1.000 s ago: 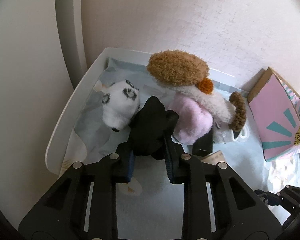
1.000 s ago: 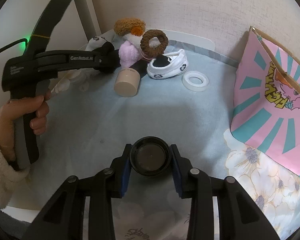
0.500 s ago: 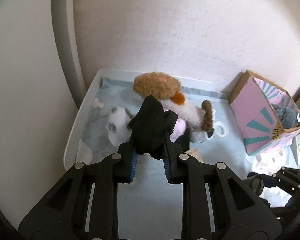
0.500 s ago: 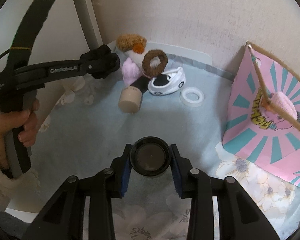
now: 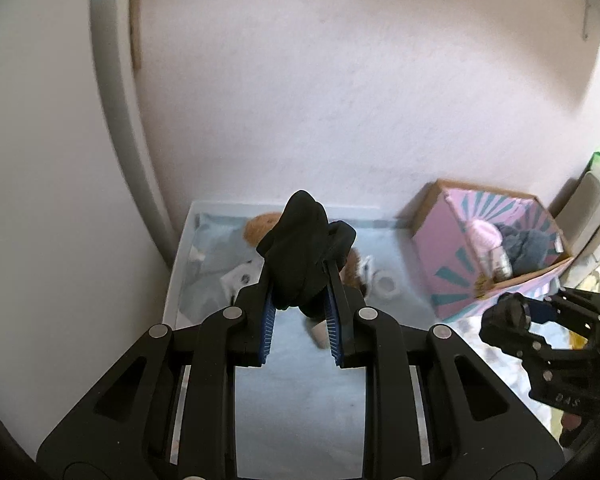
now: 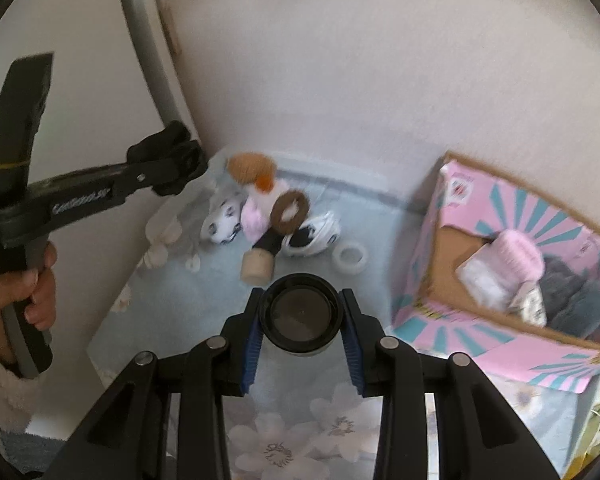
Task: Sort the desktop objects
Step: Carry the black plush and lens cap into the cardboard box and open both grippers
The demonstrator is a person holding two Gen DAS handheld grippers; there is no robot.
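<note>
My left gripper (image 5: 299, 304) is shut on a black sock (image 5: 300, 256) and holds it well above the desk; it also shows in the right wrist view (image 6: 172, 160). My right gripper (image 6: 300, 332) is shut on a round black jar (image 6: 300, 314), also above the desk. On the light blue cloth (image 6: 204, 292) near the wall lies a pile: a brown-capped plush (image 6: 250, 168), a pink plush (image 6: 254, 220), a white spotted sock (image 6: 220, 224), a brown ring (image 6: 290, 210), a white baby shoe (image 6: 314, 236), a beige-capped tube (image 6: 258, 266) and a white tape ring (image 6: 352, 256).
An open pink and teal cardboard box (image 6: 500, 280) stands at the right, holding pink and grey soft items; it also shows in the left wrist view (image 5: 488, 248). The white wall (image 5: 340, 100) is close behind. A grey curved bar (image 5: 116, 120) rises at the left.
Both grippers have risen and pulled back from the pile, so the desk objects look smaller. The left gripper carried the black sock up with it. The box's inside came into view.
</note>
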